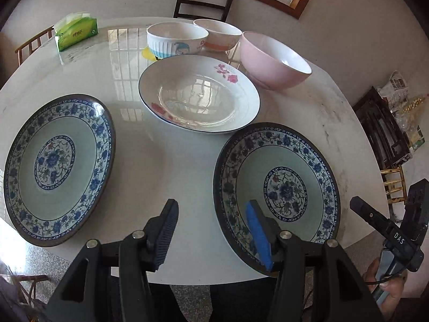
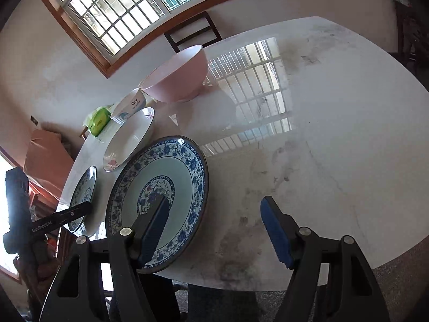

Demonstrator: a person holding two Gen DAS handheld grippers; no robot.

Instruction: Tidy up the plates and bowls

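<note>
Step in hand: the two matching blue-patterned plates are judged to be the ones being brought together first, so that one is stacked on the other.
Left gripper point(image 1: 211, 232): jaws are being held apart with nothing between them, above the table's near edge, between the two patterned plates.
Right gripper point(image 2: 214, 230): jaws are being held wide apart and empty; its left finger is being seen over the nearer plate, though contact cannot be told.
Right-hand patterned plate point(image 1: 278, 187): it is lying flat at the near edge of the white table point(image 1: 161, 161), slightly overhanging it.
Left-hand patterned plate point(image 1: 59, 169): it is also lying flat near the edge, well apart from its twin.
Rose plate point(image 1: 199, 94): it is sitting behind and between the pair.
Bowls: the pink bowl point(image 1: 273, 61), the cartoon bowl point(image 1: 177, 40) and the orange-banded bowl point(image 1: 218, 35) are being left at the back.
Doing it well: a plate is best being gripped by its raised rim, lifted level and lowered centred onto its twin.
Risk: an overhanging plate is liable to be tipped off if pressed downward.
</note>
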